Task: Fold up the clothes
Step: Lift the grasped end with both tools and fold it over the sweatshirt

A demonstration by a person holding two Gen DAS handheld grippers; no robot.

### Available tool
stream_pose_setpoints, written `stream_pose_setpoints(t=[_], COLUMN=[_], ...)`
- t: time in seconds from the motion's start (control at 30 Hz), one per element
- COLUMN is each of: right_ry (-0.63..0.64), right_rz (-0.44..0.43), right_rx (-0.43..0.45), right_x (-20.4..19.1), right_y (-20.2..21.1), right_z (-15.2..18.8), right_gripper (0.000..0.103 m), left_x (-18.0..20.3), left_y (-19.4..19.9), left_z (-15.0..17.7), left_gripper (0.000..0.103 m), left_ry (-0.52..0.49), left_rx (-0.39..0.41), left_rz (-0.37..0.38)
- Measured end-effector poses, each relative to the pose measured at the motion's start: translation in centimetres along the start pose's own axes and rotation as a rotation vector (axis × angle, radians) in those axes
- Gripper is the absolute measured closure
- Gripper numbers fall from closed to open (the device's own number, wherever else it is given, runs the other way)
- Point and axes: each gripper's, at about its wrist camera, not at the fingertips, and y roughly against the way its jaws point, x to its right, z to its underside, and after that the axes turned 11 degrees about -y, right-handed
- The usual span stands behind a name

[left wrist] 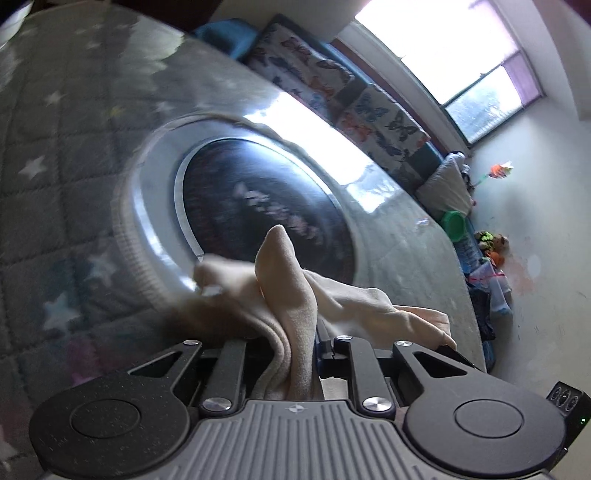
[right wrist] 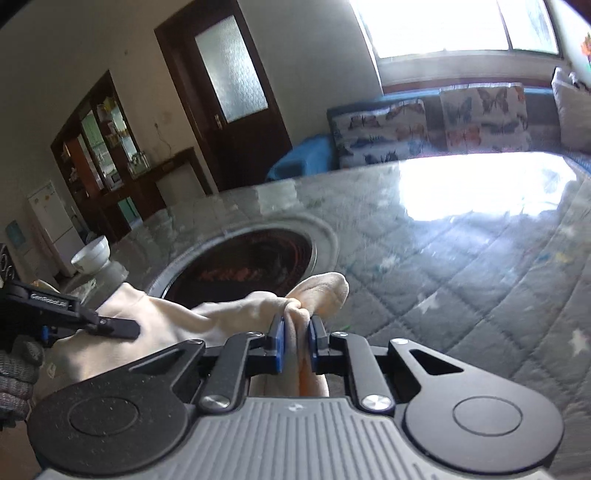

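The blue pads on the right gripper are pinching a bunched fold of the cream garment tight between them, with a rounded bit of cloth poking up past the tips. The left gripper is clamping the same cream fabric, though its own camera is mostly getting cloth draped over the fingers, so the pads themselves are pretty much buried. The garment is hanging between the two grippers just above the table, over the round dark inset with its silver ring.

Only the right wrist view is catching the left gripper from outside: it's coming in from the left edge with a grey knit glove on the hand holding it, one black finger lying on the cloth. That view is also showing a white bowl at the far table edge, a dark wooden door and a white fridge.

The left wrist view is showing stuff the other one isn't: a green bowl-shaped thing and a pile of toys by the wall. Both are picking up the grey star-print quilted cover under glossy clear sheeting, the butterfly cushions and the bright window.
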Motion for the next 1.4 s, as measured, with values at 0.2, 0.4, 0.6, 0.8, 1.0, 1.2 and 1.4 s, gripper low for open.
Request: stream_pose_setpoints(t=[0.2, 0.4, 0.6, 0.8, 1.0, 1.2, 1.4], right_ry=[0.016, 0.013, 0.008, -0.005, -0.023, -0.052, -0.085], right_rz=[0.062, 0.170, 0.266, 0.339, 0.392, 0.427, 0.450], right_rx=[0.078, 0.154, 0.211, 0.240, 0.244, 0.220, 0.189], right_x=[1.2, 3.8, 6.7, 10.1, 13.1, 15.4, 17.5], right_y=[3.7, 7.3, 10.0, 11.6, 12.0, 11.1, 9.9], right_z=[-1.4, -3.2, -5.2, -6.9, -7.4, -6.7, -5.7], right_gripper=[0.092, 0.092, 0.092, 0.092, 0.092, 0.092, 0.092], left_x=[4.4, 9.7, 14.9, 19.3, 22.1, 22.9, 22.5], left_y=[-2.3, -5.7, -8.9, -12.0, -15.1, -17.3, -18.6], left_z=[-1.1, -2.4, -3.4, -3.4, -2.8, -2.1, -1.5], left_gripper=[0.086, 0.086, 0.086, 0.086, 0.086, 0.086, 0.086], left_ry=[-0.077, -0.158, -0.227, -0.274, -0.315, -0.330, -0.342], left_rx=[-0.013, -0.041, -0.061, -0.090, -0.128, -0.166, -0.192], left_rz=[0.049, 0.107, 0.153, 0.171, 0.173, 0.161, 0.144])
